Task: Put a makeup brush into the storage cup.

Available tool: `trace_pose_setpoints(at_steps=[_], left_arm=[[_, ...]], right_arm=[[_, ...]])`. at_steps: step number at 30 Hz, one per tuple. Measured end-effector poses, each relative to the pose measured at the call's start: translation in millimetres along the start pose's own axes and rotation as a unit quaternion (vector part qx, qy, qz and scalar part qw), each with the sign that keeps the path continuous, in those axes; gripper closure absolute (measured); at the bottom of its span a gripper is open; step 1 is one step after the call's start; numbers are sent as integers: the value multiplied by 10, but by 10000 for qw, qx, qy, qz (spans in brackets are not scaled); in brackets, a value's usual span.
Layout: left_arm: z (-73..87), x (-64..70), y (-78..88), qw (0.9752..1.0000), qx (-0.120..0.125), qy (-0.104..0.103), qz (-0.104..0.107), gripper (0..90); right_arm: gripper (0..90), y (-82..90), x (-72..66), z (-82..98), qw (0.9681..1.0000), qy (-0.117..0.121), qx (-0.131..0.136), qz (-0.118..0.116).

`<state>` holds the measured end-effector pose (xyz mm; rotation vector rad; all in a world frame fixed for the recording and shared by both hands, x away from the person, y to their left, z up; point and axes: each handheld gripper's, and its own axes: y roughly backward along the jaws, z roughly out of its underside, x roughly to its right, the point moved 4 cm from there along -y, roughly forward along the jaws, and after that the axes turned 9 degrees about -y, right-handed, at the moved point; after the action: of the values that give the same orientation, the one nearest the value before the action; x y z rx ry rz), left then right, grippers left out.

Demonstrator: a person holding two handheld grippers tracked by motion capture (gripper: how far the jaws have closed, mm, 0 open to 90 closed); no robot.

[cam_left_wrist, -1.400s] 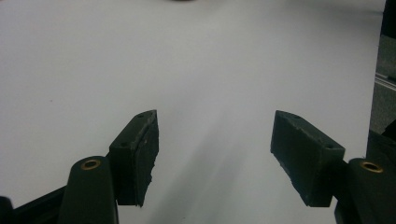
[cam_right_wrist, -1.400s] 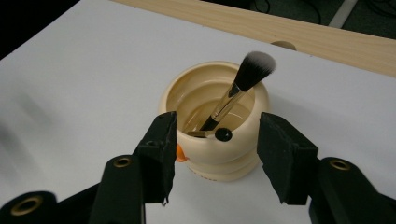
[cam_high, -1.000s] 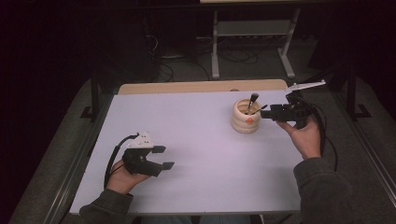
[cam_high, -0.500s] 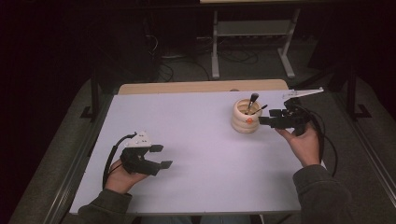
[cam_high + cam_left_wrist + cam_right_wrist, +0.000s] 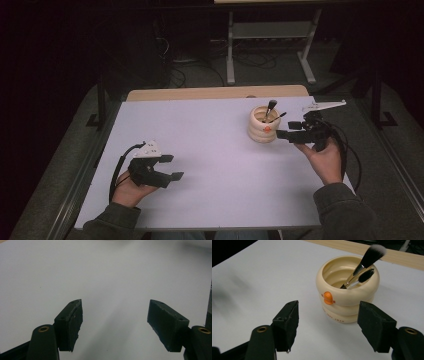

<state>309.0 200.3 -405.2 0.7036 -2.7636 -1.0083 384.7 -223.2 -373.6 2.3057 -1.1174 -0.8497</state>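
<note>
- A cream-coloured ribbed ceramic cup (image 5: 263,126) with a small orange knob on its side stands upright on the pale lilac tabletop (image 5: 215,150), toward the far right part of the surface, near the light wooden strip (image 5: 215,93) along the far edge.
- Two make-up brushes lean inside the cup: a larger brush with a metal ferrule and a dark, white-tipped head (image 5: 372,253), and a smaller dark-tipped brush (image 5: 364,276) just below it; both heads rise above the rim and tilt toward the right gripper view's upper right.
- The right black two-jaw gripper (image 5: 284,129) is held in the person's right hand (image 5: 325,160) just to the right of the cup, its jaws pointing at the cup's side. In the right gripper view the jaws stand wide apart with nothing between them, and the cup sits just ahead of the tips, slightly toward the right-hand jaw. The jaw tips are close to the cup but do not touch it.
- The left black two-jaw gripper (image 5: 171,167), with its grey three-cornered plate on top and a black cable looping behind it, is held in the person's left hand (image 5: 129,190) at the near left of the table, well apart from the cup. Its jaws are spread wide over bare tabletop, gripping nothing.
- Beyond the table, on the dark floor, stand a grey metal frame (image 5: 270,45) and some loose cables (image 5: 250,60).
</note>
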Motion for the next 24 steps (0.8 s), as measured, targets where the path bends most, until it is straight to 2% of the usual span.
trace_pose_setpoints(at_steps=[8,10,15,17,18,24], left_arm=[[28,-15,3,10000,-69,-11,-14,272],[37,-11,5,10000,-46,70,-31,270],[56,-26,14,9999,-67,60,-66,266],[66,-31,13,9999,-81,88,-100,264],[75,-39,15,9999,-95,78,-114,263],[87,-34,17,9998,-51,152,-155,256]], right_arm=[[305,-28,-97,85,9999,160,-10,-24],[304,-32,-115,104,9998,206,9,-38],[301,-36,-158,155,9997,213,23,-78],[297,-44,-193,180,9997,248,-1,-90],[297,-60,-228,198,9994,345,32,-97],[285,-121,-308,286,9991,403,-26,-141]])
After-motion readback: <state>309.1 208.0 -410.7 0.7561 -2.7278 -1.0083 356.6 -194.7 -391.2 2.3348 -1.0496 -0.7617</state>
